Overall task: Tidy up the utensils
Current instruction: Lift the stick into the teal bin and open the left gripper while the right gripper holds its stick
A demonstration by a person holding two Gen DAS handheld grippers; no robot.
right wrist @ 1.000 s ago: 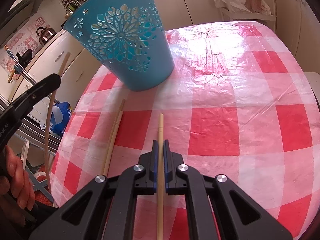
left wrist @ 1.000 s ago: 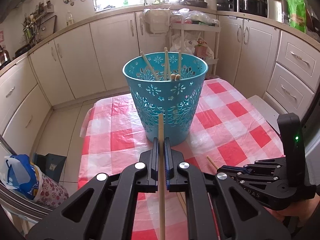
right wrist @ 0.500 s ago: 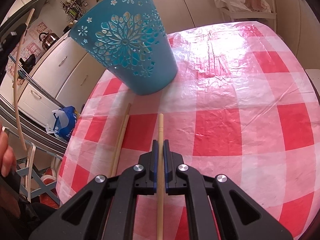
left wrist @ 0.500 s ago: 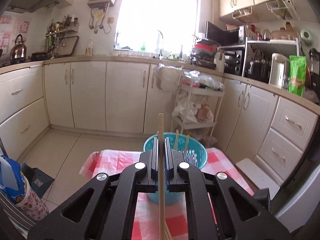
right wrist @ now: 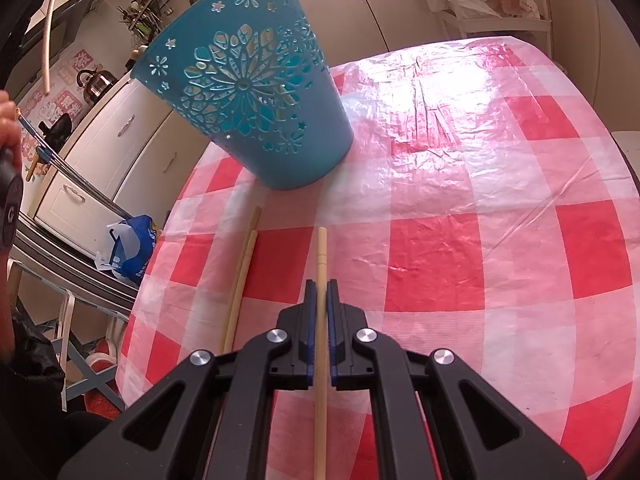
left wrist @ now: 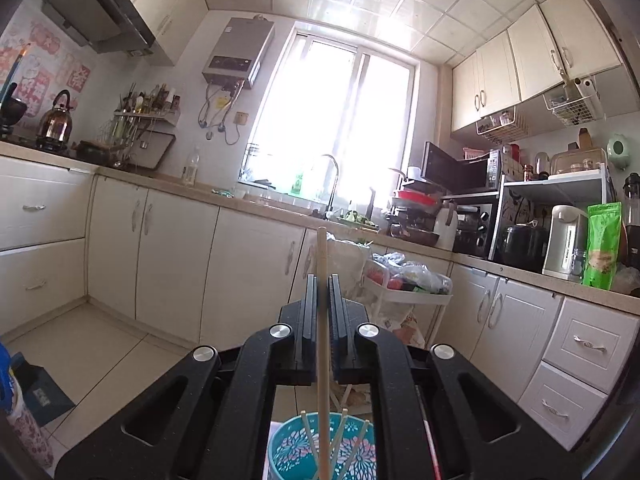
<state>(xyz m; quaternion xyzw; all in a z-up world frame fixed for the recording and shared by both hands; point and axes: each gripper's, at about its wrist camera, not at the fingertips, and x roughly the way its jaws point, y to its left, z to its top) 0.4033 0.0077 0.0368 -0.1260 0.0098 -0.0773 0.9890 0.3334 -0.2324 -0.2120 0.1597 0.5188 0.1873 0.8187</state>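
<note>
My left gripper (left wrist: pixel 322 280) is shut on a wooden chopstick (left wrist: pixel 322 340), held upright high above the teal cut-out basket (left wrist: pixel 288 452), whose rim with several chopsticks shows at the bottom of the left wrist view. That chopstick's lower end hangs over the basket opening. My right gripper (right wrist: pixel 321 285) is shut on another wooden chopstick (right wrist: pixel 321 256), low over the red-and-white checked tablecloth (right wrist: pixel 460 208). The basket (right wrist: pixel 256 92) stands ahead and to the left in the right wrist view. Two more chopsticks (right wrist: pixel 240 276) lie on the cloth left of my right gripper.
The table's left edge (right wrist: pixel 160 248) drops off near the loose chopsticks. A blue bag (right wrist: pixel 130 248) sits on the floor below. Kitchen cabinets (left wrist: pixel 256 272), a white rack (left wrist: pixel 404 300) and a counter with appliances ring the room.
My left gripper has risen and tilted upward with its chopstick, so the basket has dropped to the bottom of its view. My right gripper has hardly moved.
</note>
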